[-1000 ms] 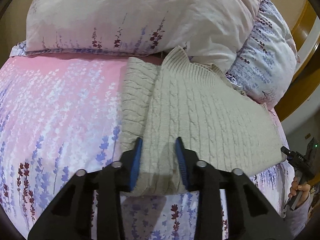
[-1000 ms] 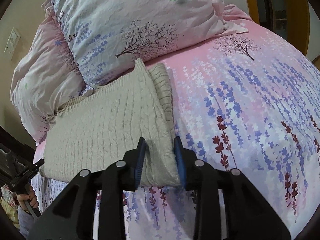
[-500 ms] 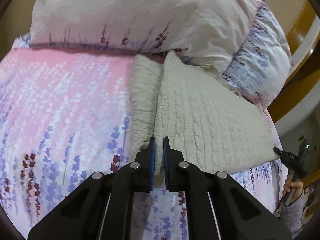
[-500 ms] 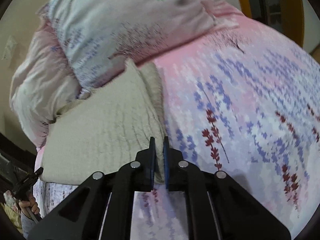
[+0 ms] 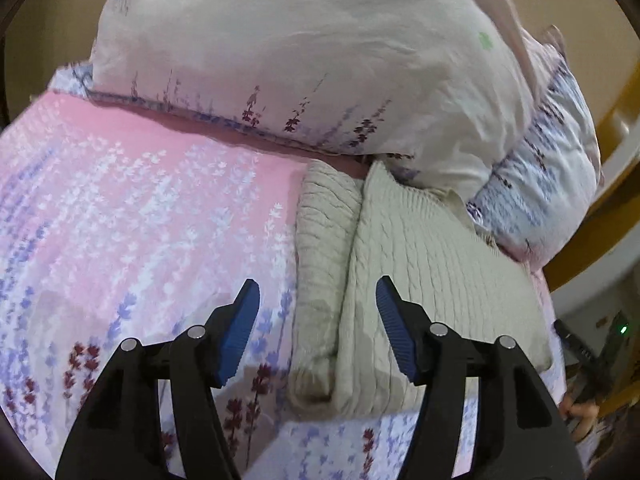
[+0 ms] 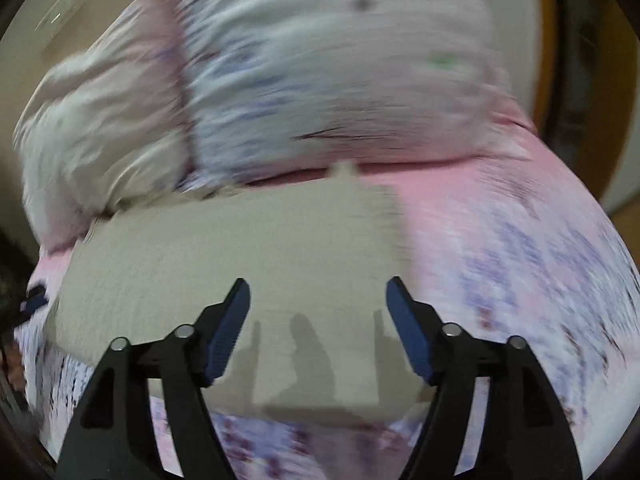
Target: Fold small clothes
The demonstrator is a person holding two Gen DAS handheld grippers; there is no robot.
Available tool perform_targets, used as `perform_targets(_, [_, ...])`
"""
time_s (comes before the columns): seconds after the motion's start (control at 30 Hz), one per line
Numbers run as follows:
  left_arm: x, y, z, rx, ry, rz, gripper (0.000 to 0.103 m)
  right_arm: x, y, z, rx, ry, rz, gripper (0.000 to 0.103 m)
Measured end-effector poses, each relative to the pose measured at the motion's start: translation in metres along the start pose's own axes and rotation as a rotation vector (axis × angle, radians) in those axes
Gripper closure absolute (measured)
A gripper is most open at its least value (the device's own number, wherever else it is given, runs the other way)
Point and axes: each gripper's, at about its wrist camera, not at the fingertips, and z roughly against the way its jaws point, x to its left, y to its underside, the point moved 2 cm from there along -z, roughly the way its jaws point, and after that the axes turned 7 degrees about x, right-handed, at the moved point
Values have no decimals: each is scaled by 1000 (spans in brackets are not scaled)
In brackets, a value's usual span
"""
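A beige cable-knit sweater (image 5: pixel 420 280) lies folded on the pink floral bed, its far end against the pillows. A narrower folded strip (image 5: pixel 320 256) runs along its left side. My left gripper (image 5: pixel 318 308) is open and empty, raised above the sweater's near left edge. In the right wrist view the sweater (image 6: pixel 248 256) is blurred by motion and fills the middle. My right gripper (image 6: pixel 318 312) is open and empty above its near edge, casting finger shadows on the knit.
Two large floral pillows (image 5: pixel 304 60) (image 5: pixel 548 184) are stacked behind the sweater. The pink floral bedsheet (image 5: pixel 132 208) spreads left. A wooden bed frame (image 5: pixel 616 128) stands at the right. The other hand and gripper (image 5: pixel 588 356) show at the lower right edge.
Both grippers were shut on the sweater's near edge half a second ago; both have opened, let go and lifted back. The right view swung sideways and is motion-blurred.
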Motion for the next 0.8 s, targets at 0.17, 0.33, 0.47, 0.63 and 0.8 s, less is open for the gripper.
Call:
perform_targets(0.17, [2, -10, -24, 66, 21, 76, 41, 45, -9, -31, 49, -30, 59, 28])
perform_targets(0.33, [-11, -9, -32, 68, 48, 69, 37, 69, -11, -49, 59, -15, 103, 25])
perform_targets(0.47, [-22, -7, -39, 71, 38, 37, 37, 88, -8, -61, 69, 46, 163, 18])
perform_targets(0.63, [-28, -9, -43, 70, 26, 35, 37, 93, -3, -65, 65, 93, 193, 12])
perform_targets(0.8, [-31, -10, -45, 69, 31, 49, 37, 92, -3, -69, 71, 103, 191, 9])
